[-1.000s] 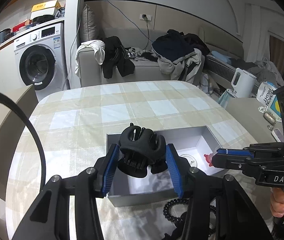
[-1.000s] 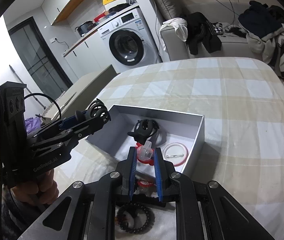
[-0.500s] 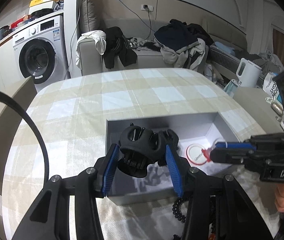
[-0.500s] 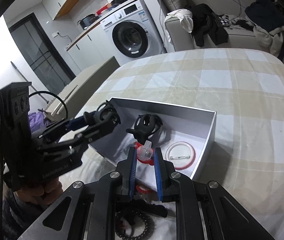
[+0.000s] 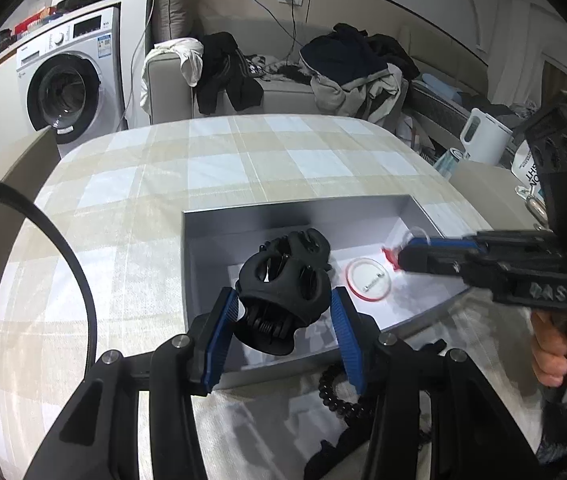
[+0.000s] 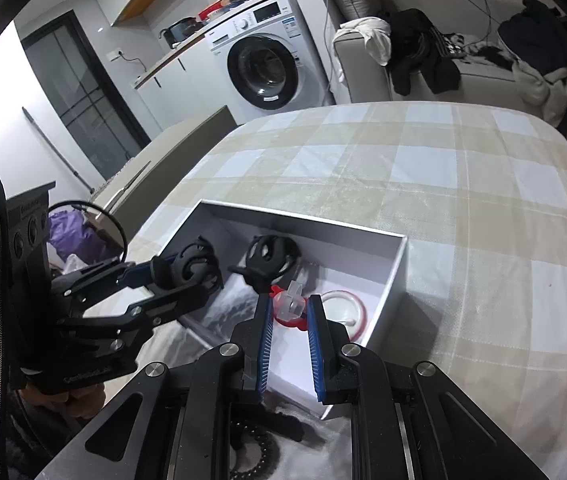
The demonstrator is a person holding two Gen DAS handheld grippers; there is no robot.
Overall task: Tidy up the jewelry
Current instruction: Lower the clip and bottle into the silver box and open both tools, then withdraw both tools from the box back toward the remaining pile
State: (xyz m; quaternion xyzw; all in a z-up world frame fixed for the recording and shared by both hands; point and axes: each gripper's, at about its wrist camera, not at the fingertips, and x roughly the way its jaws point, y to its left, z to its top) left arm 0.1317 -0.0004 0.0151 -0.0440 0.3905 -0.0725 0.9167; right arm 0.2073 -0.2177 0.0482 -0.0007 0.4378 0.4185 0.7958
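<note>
Bead bracelet (image 5: pixel 337 394) partly hidden behind left gripper (image 5: pixel 283 316); 2nd claw clip (image 5: pixel 311 242) mostly occluded.

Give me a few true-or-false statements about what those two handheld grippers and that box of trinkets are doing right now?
1. The left gripper holds a black hair claw clip. True.
2. The right gripper is empty. False: it holds a small clear and red item.
3. The grey box has a lid on it. False: it is open at the top.
4. A red-rimmed ring lies inside the box. True.
5. A second black claw clip already sits in the box. True.
6. The black bead bracelet lies in the box. False: it lies on the tablecloth outside, near the camera.
</note>
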